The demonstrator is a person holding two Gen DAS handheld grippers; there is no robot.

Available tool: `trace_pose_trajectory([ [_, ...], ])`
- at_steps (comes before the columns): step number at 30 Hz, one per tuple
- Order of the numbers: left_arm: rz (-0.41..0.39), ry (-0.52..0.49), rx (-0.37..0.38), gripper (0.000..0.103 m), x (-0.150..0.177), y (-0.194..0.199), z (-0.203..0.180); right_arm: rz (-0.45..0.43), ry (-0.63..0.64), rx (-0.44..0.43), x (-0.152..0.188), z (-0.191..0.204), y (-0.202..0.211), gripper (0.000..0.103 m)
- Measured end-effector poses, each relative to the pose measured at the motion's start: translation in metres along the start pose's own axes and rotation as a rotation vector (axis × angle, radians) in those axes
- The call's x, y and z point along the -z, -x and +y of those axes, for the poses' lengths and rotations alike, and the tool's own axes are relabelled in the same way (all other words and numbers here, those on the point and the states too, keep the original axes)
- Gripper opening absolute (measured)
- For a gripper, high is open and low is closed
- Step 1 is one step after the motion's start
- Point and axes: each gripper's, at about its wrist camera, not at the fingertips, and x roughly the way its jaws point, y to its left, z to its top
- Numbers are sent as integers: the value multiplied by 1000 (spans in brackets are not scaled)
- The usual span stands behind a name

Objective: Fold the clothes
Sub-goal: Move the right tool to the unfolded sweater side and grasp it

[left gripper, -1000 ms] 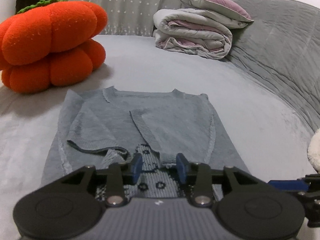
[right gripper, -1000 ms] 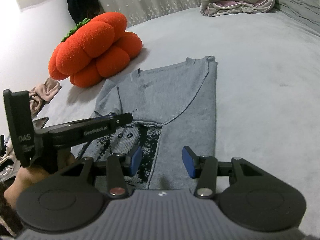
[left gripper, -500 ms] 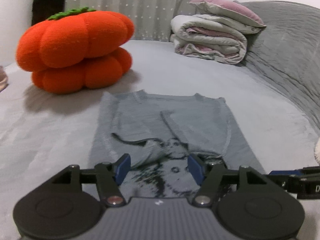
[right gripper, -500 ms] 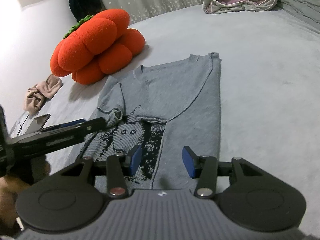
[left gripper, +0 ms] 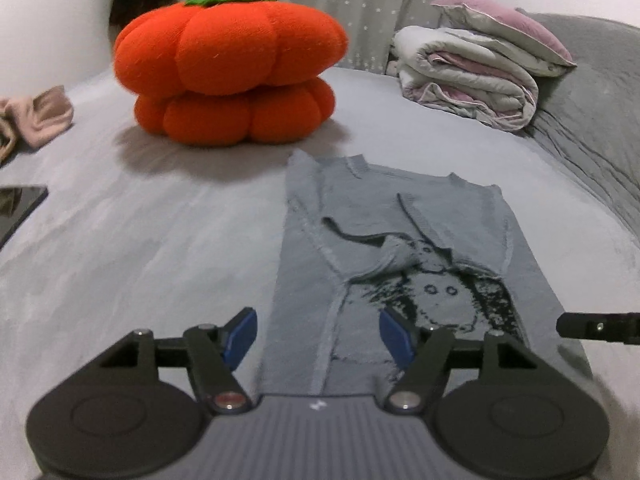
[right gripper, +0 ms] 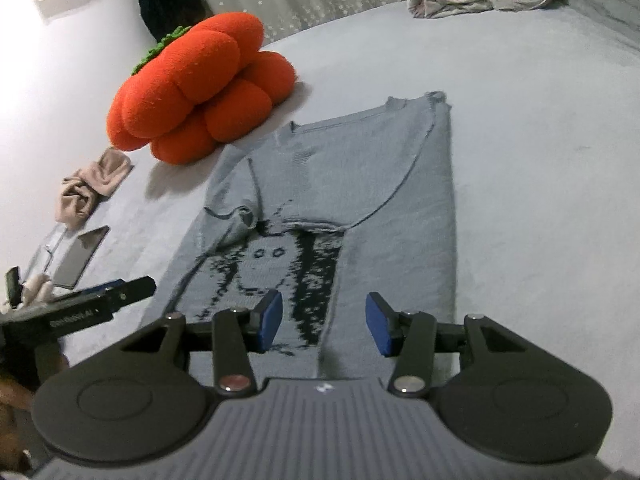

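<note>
Left wrist view: left gripper (left gripper: 316,336) now spread wide, empty, having released the sweater (left gripper: 404,264); right gripper (right gripper: 322,322) likewise open; sleeves lie folded inward.

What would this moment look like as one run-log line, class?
stage: sweater sides folded in, flat on bed | left gripper: jaws open, empty | right gripper: jaws open, empty | next: probably fold hem up

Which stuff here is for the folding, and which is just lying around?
For the folding:
grey sweater
left claw, open
right claw, open

Just lying about:
orange pumpkin cushion
rolled quilt
purple pillow
pink cloth
phone
</note>
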Motion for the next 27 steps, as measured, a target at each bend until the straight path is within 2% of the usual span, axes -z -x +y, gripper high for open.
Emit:
trace_pose_trajectory([
  [4, 13, 32, 43, 66, 2, -4, 10, -19, 14, -8, -2, 15, -5, 51],
  [7, 27, 55, 87, 60, 3, -9, 15, -37, 60, -7, -8, 31, -14, 51],
  [18, 37, 10, 173, 54, 13, -23, 14, -65, 285, -2, -28, 84, -84, 51],
  [27, 34, -45, 190, 53, 19, -28, 11, -49, 365, 37, -35, 82, -118, 51],
])
